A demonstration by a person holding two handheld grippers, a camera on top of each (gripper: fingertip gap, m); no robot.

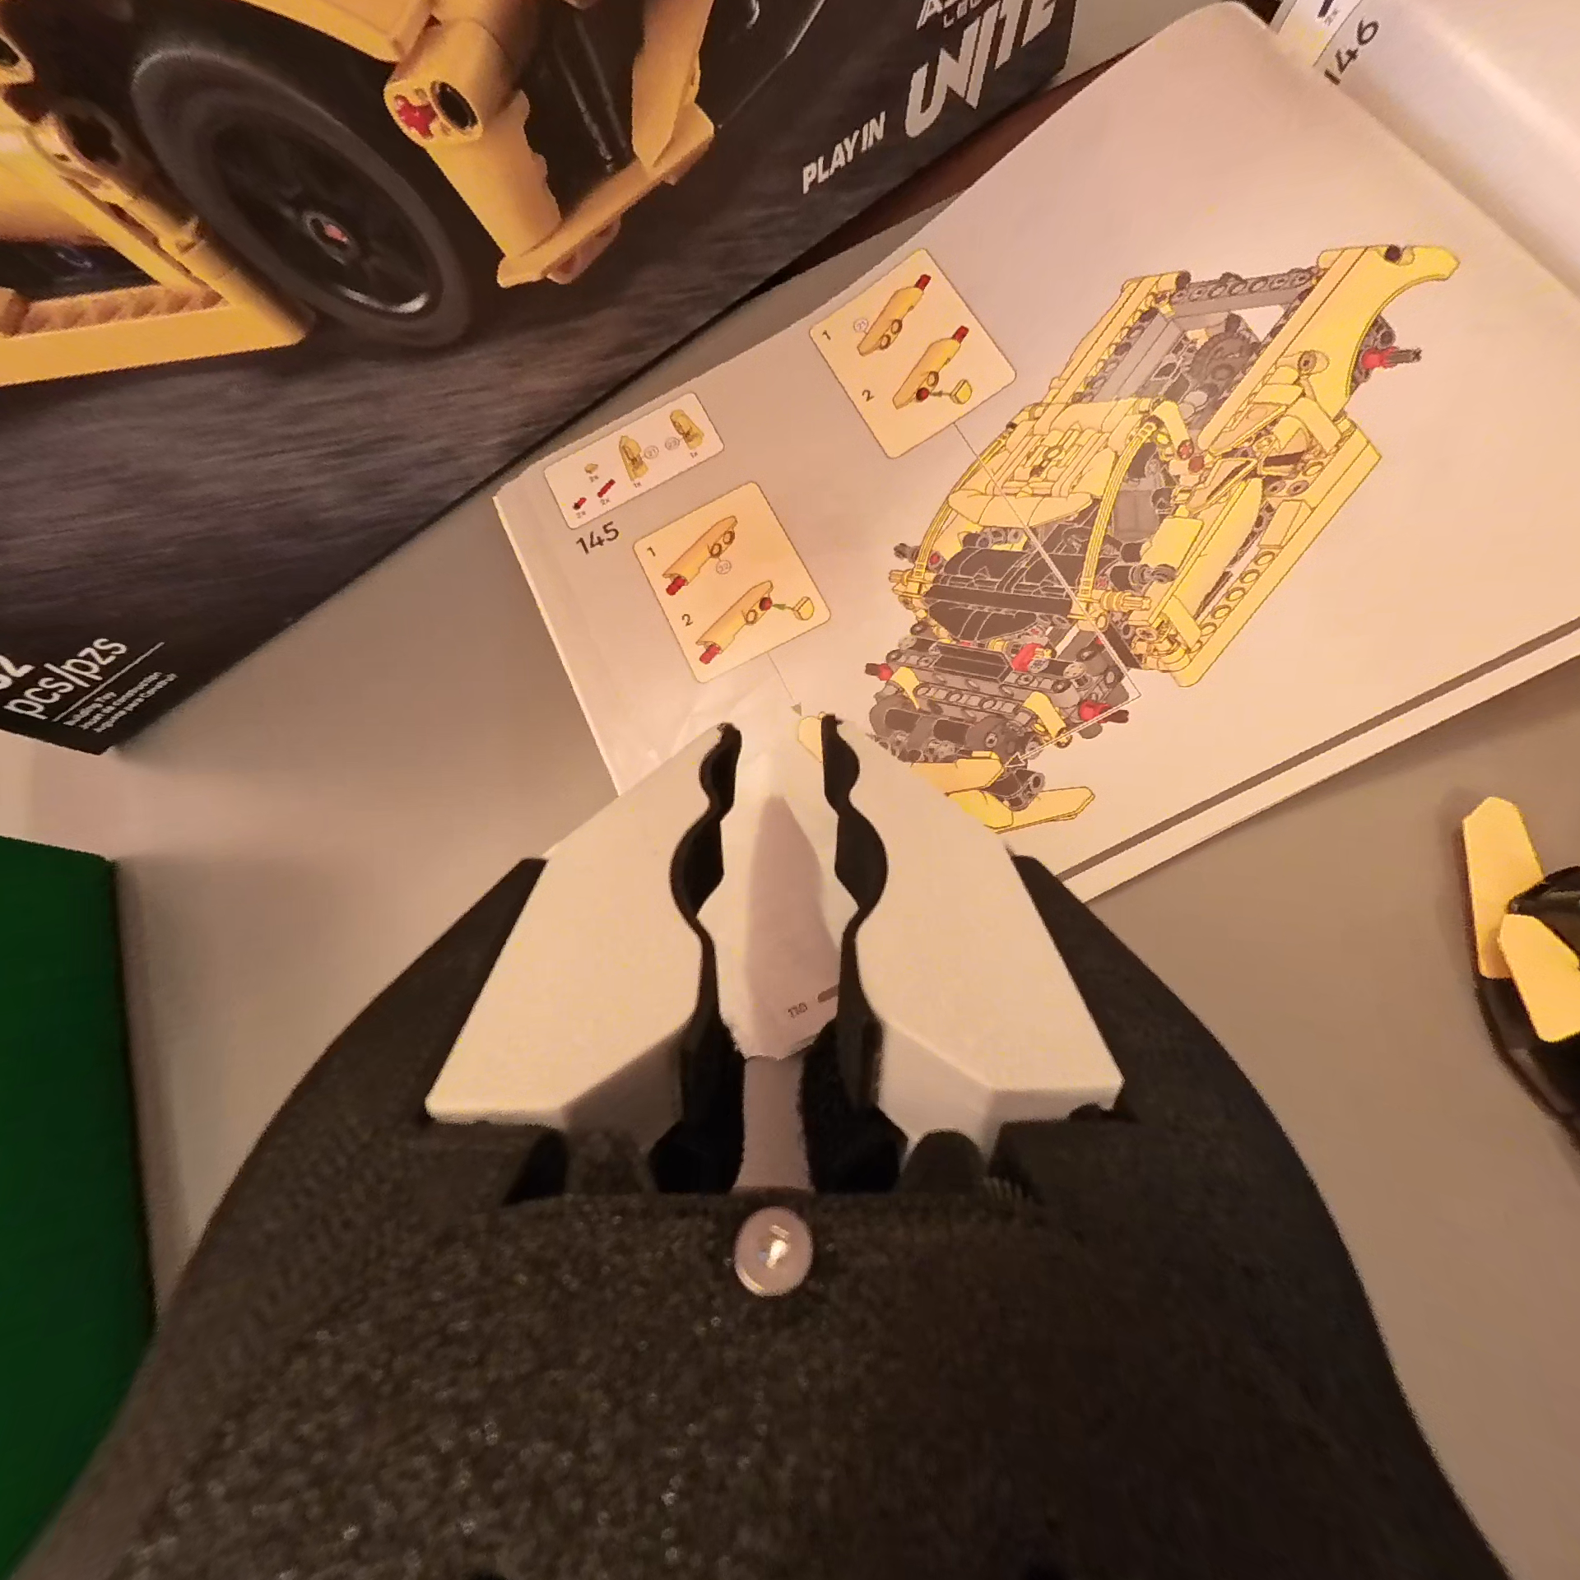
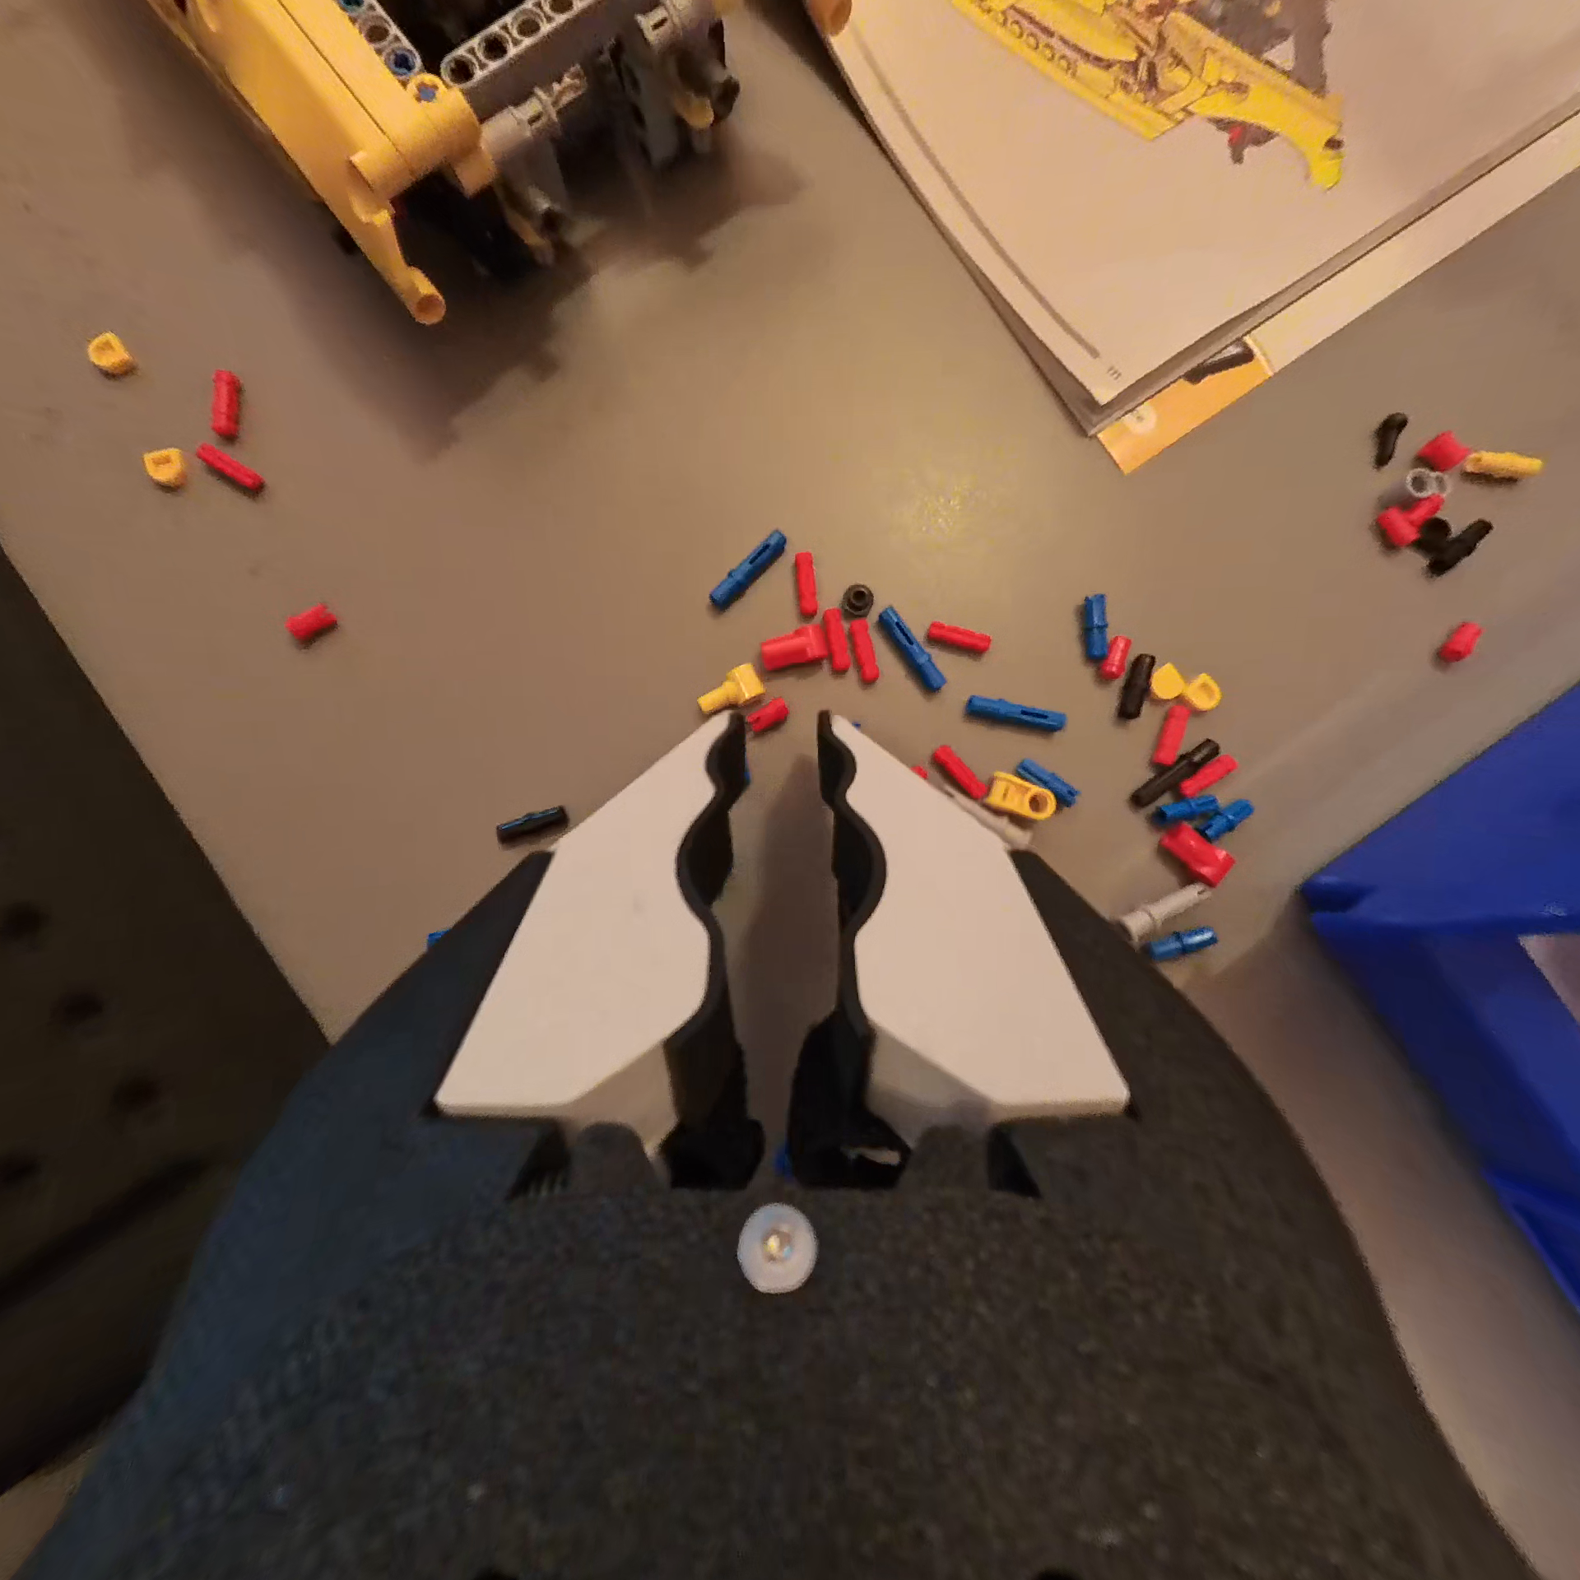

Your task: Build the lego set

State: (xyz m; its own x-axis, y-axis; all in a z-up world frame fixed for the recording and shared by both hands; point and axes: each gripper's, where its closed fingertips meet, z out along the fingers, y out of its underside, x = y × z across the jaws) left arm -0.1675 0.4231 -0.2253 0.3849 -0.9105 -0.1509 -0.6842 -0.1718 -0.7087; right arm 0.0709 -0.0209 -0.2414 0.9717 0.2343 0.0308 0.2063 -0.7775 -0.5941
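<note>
Overhead, both wavy-padded hand-held grippers, left (image 1: 776, 727) and right (image 2: 780, 716), gape narrowly, empty, above stubby plastic pins (image 2: 913, 660).

The left camera sits behind its own gripper (image 1: 776, 727) and looks down at a slant along the fingers. It faces the open booklet (image 1: 1069, 479) close in front, with the box (image 1: 342, 342) beyond to the left.

The right camera is mounted the same way behind its gripper (image 2: 776, 727) and looks down at the grey table (image 2: 530, 513), near a spread of small pins (image 2: 906, 658). The model (image 2: 410, 111) stands farther, at top left.

Both views share the booklet (image 2: 1154, 214) and the table (image 1: 410, 769).
</note>
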